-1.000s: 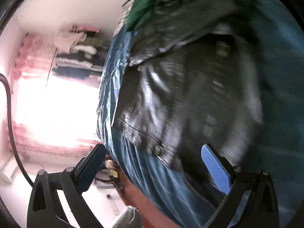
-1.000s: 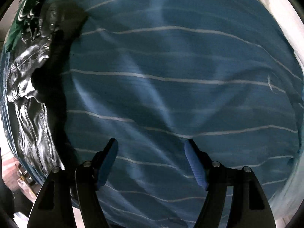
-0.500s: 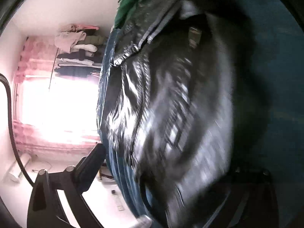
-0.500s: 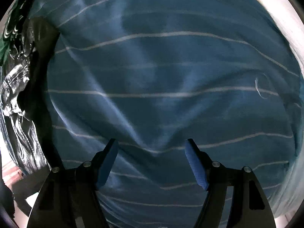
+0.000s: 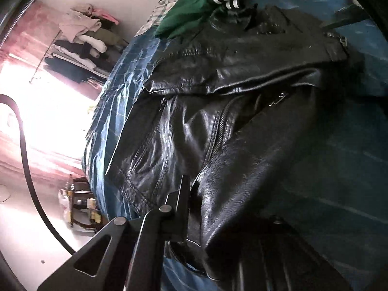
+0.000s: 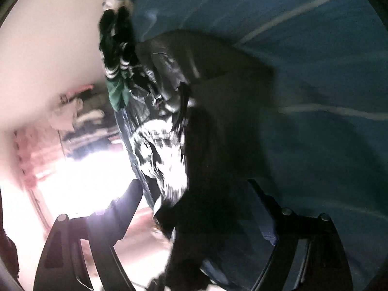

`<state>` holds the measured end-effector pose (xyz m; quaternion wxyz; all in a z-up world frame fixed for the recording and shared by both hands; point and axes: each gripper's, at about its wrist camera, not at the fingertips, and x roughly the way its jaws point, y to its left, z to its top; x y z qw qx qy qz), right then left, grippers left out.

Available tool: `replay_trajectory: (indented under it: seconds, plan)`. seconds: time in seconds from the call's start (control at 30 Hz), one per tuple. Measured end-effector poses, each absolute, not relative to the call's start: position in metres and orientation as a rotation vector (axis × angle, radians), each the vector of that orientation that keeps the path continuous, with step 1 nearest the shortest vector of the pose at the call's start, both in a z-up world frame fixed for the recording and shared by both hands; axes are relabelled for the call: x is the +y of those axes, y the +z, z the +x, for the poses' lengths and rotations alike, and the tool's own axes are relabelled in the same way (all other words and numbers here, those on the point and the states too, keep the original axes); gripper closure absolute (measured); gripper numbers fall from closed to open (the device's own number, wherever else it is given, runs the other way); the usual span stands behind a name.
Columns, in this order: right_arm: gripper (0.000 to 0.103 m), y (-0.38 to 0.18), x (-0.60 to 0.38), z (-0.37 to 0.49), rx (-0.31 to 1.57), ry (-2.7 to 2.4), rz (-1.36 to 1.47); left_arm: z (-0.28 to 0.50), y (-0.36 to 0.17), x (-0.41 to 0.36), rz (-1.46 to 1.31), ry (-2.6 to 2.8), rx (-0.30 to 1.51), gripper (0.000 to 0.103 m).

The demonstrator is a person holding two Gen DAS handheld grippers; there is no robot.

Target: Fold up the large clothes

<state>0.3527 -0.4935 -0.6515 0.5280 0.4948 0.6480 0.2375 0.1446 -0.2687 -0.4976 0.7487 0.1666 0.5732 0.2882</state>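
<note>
A black leather jacket (image 5: 237, 126) lies on a bed with a blue striped cover (image 5: 351, 160). My left gripper (image 5: 206, 213) is shut on the jacket's near edge; leather drapes over its right finger and hides it. In the blurred right wrist view the jacket (image 6: 206, 145) fills the middle. My right gripper (image 6: 201, 208) is open, its fingers standing either side of the jacket's near edge without closing on it.
A green garment with black and white striped cuffs (image 5: 194, 12) lies at the far end of the bed. A clothes rack (image 5: 82, 48) stands by a bright window. A small cart (image 5: 80, 206) stands beside the bed.
My left gripper closed on the jacket's edge. My right gripper swung from over the bare blue cover to the jacket's edge and stays open.
</note>
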Motion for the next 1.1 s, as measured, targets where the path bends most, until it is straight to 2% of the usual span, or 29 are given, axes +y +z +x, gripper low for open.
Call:
replay_trajectory:
  seconds: [0.03, 0.07, 0.1, 0.17, 0.27, 0.43, 0.57, 0.73, 0.8, 0.83, 0.9, 0.93, 0.97, 1.0, 1.07, 1.1]
  plan:
    - [0.024, -0.659, -0.483, 0.355, 1.545, 0.557, 1.209, 0.145, -0.496, -0.263, 0.354, 0.610, 1.255, 0.092]
    - [0.061, -0.661, -0.474, 0.358, 1.523, 0.545, 1.215, 0.141, -0.500, -0.272, 0.350, 0.602, 1.255, 0.092]
    - [0.074, -0.661, -0.459, 0.359, 1.544, 0.493, 1.155, 0.141, -0.498, -0.269, 0.342, 0.583, 1.256, 0.092]
    - [0.080, -0.648, -0.439, 0.360, 1.510, 0.452, 1.100, 0.140, -0.490, -0.258, 0.306, 0.533, 1.263, 0.092]
    - [0.083, -0.599, -0.430, 0.363, 1.467, 0.436, 1.026, 0.133, -0.469, -0.237, 0.193, 0.441, 1.265, 0.093]
    - [0.084, -0.509, -0.359, 0.368, 1.433, 0.466, 0.846, 0.128, -0.442, -0.168, -0.042, 0.267, 1.323, 0.089]
    - [0.084, -0.463, -0.283, 0.383, 1.453, 0.469, 0.654, 0.129, -0.431, -0.089, -0.213, 0.200, 1.316, 0.088]
    - [0.084, -0.462, -0.152, 0.403, 1.504, 0.447, 0.421, 0.128, -0.441, -0.002, -0.365, 0.253, 1.272, 0.086]
    - [0.083, -0.480, -0.103, 0.414, 1.559, 0.414, 0.312, 0.128, -0.455, 0.026, -0.355, 0.341, 1.271, 0.074]
    - [0.081, -0.491, -0.083, 0.421, 1.579, 0.391, 0.272, 0.128, -0.467, 0.038, -0.344, 0.374, 1.280, 0.071]
    - [0.073, -0.516, -0.050, 0.426, 1.632, 0.347, 0.206, 0.129, -0.486, 0.053, -0.340, 0.404, 1.306, 0.064]
    - [0.070, -0.525, -0.044, 0.428, 1.641, 0.338, 0.180, 0.129, -0.492, 0.059, -0.349, 0.410, 1.318, 0.063]
    - [0.060, -0.532, -0.033, 0.432, 1.650, 0.334, 0.164, 0.128, -0.498, 0.066, -0.372, 0.409, 1.327, 0.062]
    - [0.044, -0.544, -0.025, 0.439, 1.661, 0.352, 0.172, 0.124, -0.500, 0.073, -0.409, 0.408, 1.330, 0.062]
    - [0.030, -0.541, -0.028, 0.441, 1.650, 0.454, 0.269, 0.116, -0.498, 0.085, -0.486, 0.413, 1.340, 0.061]
    - [0.030, -0.535, -0.034, 0.441, 1.636, 0.512, 0.311, 0.112, -0.496, 0.089, -0.521, 0.418, 1.344, 0.061]
